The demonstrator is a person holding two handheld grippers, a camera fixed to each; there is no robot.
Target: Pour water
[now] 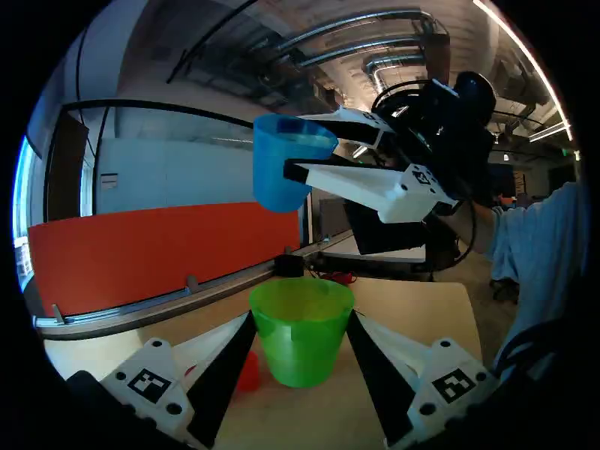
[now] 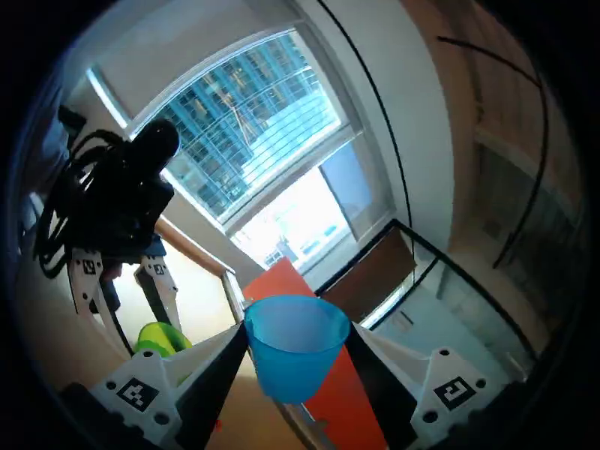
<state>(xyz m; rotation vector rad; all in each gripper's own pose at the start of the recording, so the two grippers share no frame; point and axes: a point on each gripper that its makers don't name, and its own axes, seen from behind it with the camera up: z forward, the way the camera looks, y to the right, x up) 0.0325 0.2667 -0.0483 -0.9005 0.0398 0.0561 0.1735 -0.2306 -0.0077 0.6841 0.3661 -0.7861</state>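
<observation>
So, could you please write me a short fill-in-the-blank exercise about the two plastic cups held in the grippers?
1. The left gripper is shut on the green plastic cup, whose opening faces ___.
2. In the left gripper view, the right gripper holds the blue plastic cup ___ than the green one.
3. The small red object lies on the beige table beside the ___ cup.
Missing words: up; higher; green.

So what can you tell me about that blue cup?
The blue cup looks like slightly see-through plastic, tapering from a wide open rim to a narrower base. The right claw grips it from both sides. It's held in the air, roughly upright, higher than the green cup. Whether it holds water, I can't tell.
</observation>
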